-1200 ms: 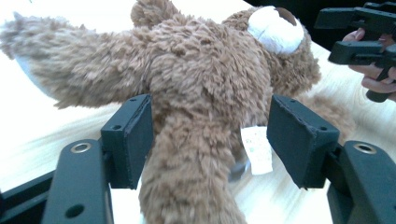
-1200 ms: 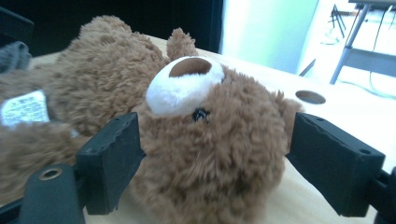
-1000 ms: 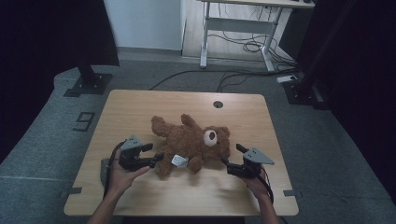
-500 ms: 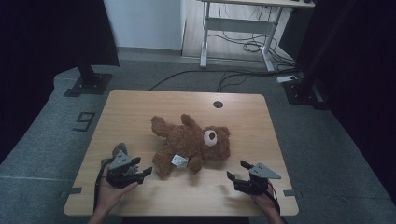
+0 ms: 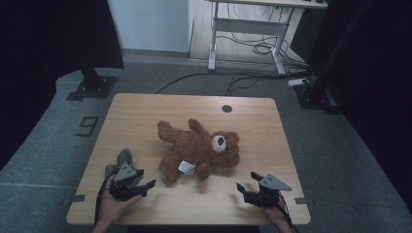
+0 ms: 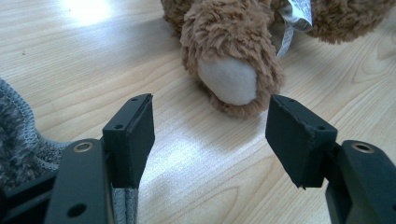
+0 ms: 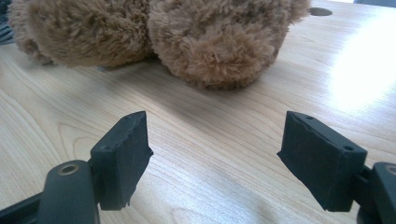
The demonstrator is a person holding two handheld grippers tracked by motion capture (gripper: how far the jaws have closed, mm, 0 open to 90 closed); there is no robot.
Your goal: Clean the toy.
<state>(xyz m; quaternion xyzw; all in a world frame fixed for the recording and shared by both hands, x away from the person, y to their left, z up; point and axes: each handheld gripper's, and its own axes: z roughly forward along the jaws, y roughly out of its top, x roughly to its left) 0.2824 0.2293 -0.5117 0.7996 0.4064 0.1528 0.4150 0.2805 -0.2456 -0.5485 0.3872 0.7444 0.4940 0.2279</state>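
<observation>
A brown plush teddy bear (image 5: 199, 150) lies on its back near the middle of the wooden tabletop (image 5: 145, 111), its head with the pale muzzle turned toward the right edge and its limbs spread. Its fur is shaggy; the left gripper view shows a cream sole (image 6: 229, 80) on the nearest foot, a detail too small to make out from above. A white sewn-in tag (image 5: 186, 167) sits at its lower body; in the left gripper view it hangs as a folded ribbon (image 6: 299, 11) with grey print, probably care text, but too blurred to read.

The left gripper (image 5: 145, 187) rests low on the tabletop near the front-left edge, jaws apart with nothing between them, aimed at the bear's foot just ahead. A grey knitted cloth (image 5: 124, 158) lies beside it.

The right gripper (image 5: 245, 187) sits at the front right, jaws apart and empty, having just narrowed a little; its view faces the bear's rounded head (image 7: 219, 37).

A dark "9" (image 5: 87, 126) is marked on the floor left of the table.
</observation>
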